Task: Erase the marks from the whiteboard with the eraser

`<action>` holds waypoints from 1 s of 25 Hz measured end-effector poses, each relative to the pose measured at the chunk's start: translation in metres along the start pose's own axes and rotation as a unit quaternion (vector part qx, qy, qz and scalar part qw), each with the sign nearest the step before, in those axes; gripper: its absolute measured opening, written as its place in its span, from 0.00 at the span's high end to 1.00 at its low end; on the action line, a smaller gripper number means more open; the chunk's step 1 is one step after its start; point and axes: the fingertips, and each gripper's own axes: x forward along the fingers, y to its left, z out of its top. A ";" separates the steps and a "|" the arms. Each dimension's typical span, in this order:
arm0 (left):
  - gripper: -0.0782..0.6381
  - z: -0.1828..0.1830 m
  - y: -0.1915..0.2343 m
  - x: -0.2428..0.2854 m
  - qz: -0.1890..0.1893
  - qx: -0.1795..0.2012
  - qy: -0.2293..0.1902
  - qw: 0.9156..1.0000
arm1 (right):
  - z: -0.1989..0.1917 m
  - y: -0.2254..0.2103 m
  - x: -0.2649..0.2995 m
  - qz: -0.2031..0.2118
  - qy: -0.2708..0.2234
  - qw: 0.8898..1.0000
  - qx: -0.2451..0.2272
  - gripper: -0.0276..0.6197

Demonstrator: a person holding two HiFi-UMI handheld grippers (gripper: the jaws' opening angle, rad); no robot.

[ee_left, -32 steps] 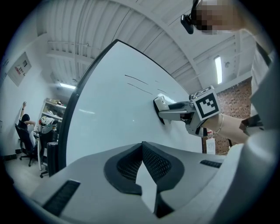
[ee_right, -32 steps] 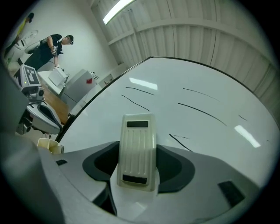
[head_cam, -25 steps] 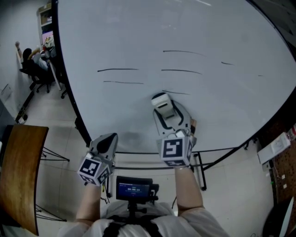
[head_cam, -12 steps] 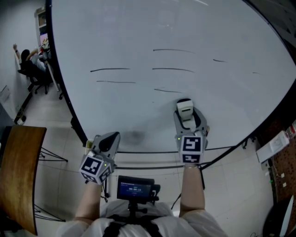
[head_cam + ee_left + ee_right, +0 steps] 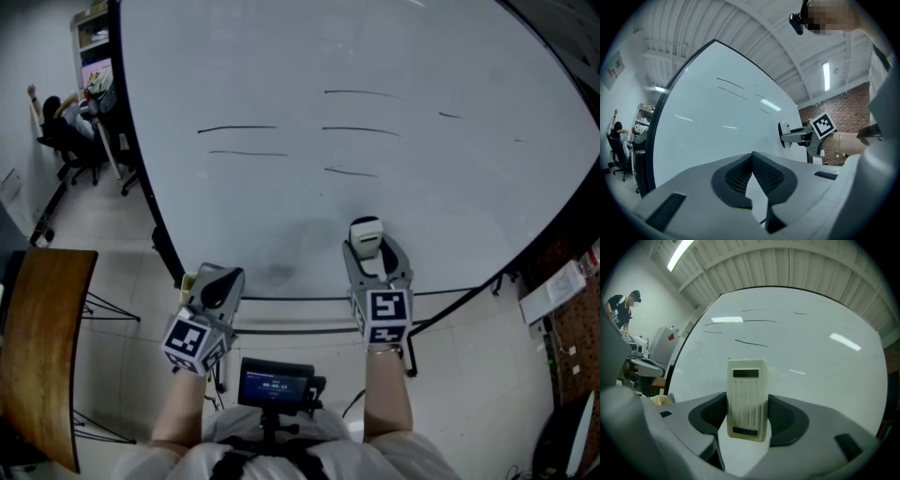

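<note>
A large whiteboard point(image 5: 309, 56) fills the head view, with several thin black marks point(image 5: 237, 128) across its middle. My right gripper point(image 5: 367, 239) is shut on a cream eraser point(image 5: 366, 233) and holds it against the lower board, below the lowest short mark point(image 5: 351, 172). In the right gripper view the eraser point(image 5: 747, 398) stands upright between the jaws, the marks point(image 5: 751, 342) above it. My left gripper point(image 5: 217, 284) hangs low by the board's bottom edge, shut and empty; in the left gripper view its pads point(image 5: 761, 176) meet, and the eraser point(image 5: 783, 134) shows at right.
The board's stand legs point(image 5: 441, 323) run below its bottom edge. A wooden table point(image 5: 36, 347) sits at the left. A person on a chair point(image 5: 66, 127) is far left. A brick wall point(image 5: 572, 328) lies at the right.
My right gripper with the eraser swept from under the lowest short mark to the right, then came back slightly left and lower. The left gripper stayed in place.
</note>
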 end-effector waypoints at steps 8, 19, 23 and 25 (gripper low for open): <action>0.88 -0.021 -0.001 -0.029 -0.022 -0.008 0.009 1.000 | -0.030 0.050 -0.035 0.002 0.032 0.999 0.005 0.54; 0.88 -0.006 -0.044 -0.066 0.007 -0.003 -0.003 1.000 | -0.057 0.076 -0.115 0.035 0.018 0.999 0.013 0.54; 0.88 -0.016 -0.083 -0.080 0.017 -0.014 0.007 1.000 | -0.070 0.072 -0.149 0.057 0.028 0.998 0.020 0.54; 0.88 -0.024 -0.110 -0.089 0.017 -0.023 0.014 1.000 | -0.078 0.070 -0.171 0.068 0.034 0.997 0.017 0.54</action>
